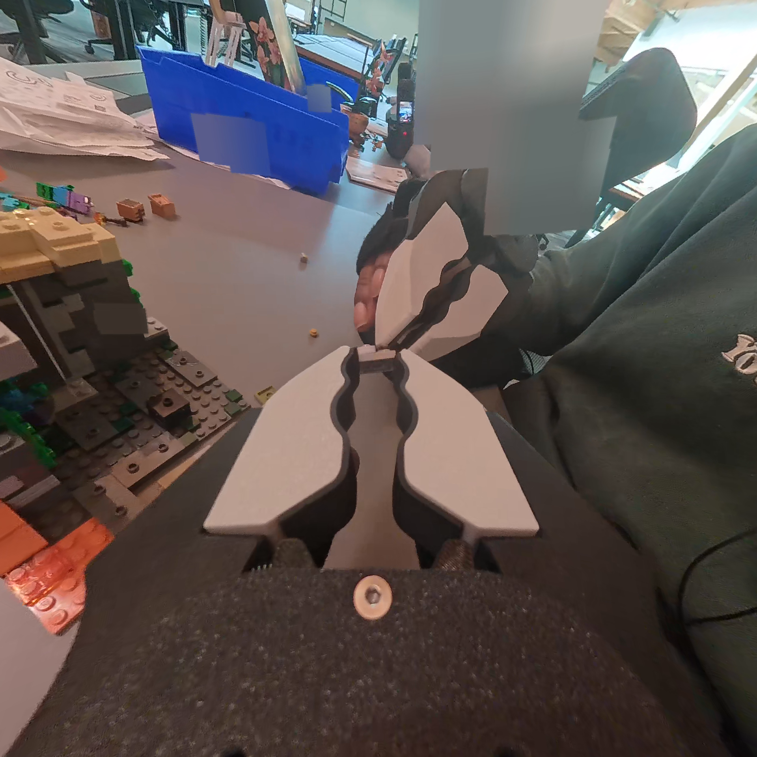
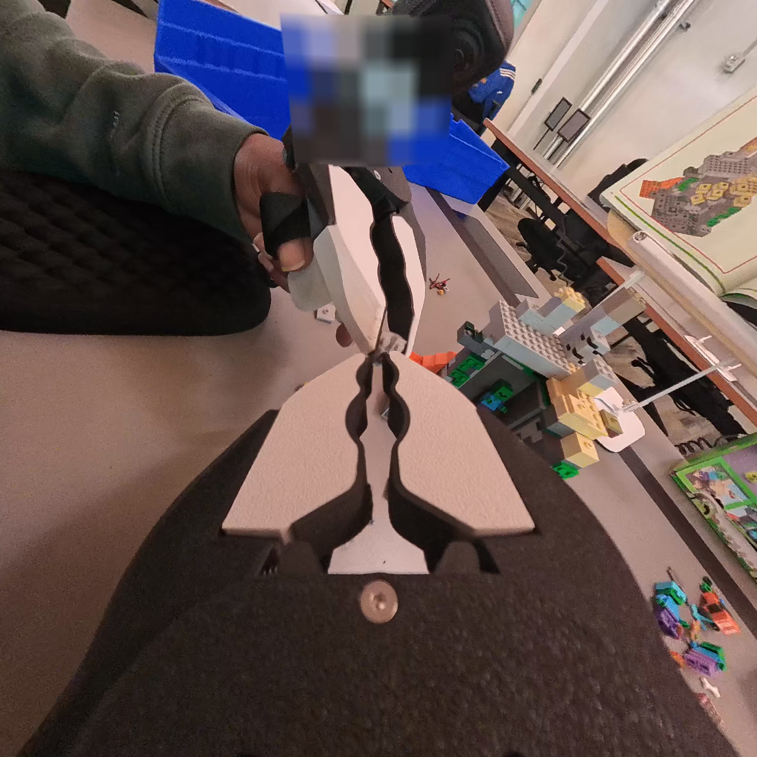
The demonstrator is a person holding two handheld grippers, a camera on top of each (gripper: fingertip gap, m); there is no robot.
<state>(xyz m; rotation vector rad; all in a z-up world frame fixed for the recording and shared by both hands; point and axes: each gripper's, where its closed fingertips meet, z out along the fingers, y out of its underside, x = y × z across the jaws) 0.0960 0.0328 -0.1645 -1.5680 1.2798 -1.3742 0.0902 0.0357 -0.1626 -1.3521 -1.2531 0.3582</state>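
Crowding grey table [image 1: 245, 229]: brick model [image 1: 73, 348], blue bin [image 1: 245, 123], papers [image 1: 61, 114].

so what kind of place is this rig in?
Probably an office or lab workspace used for brick building. A grey table holds a part-built toy brick model, a blue storage bin and loose papers; office chairs and more desks show behind.

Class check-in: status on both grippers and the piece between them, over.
Left gripper shut on small grey brick piece. Right gripper tip to tip with it, closed on same piece. Brick model sits aside, clear.
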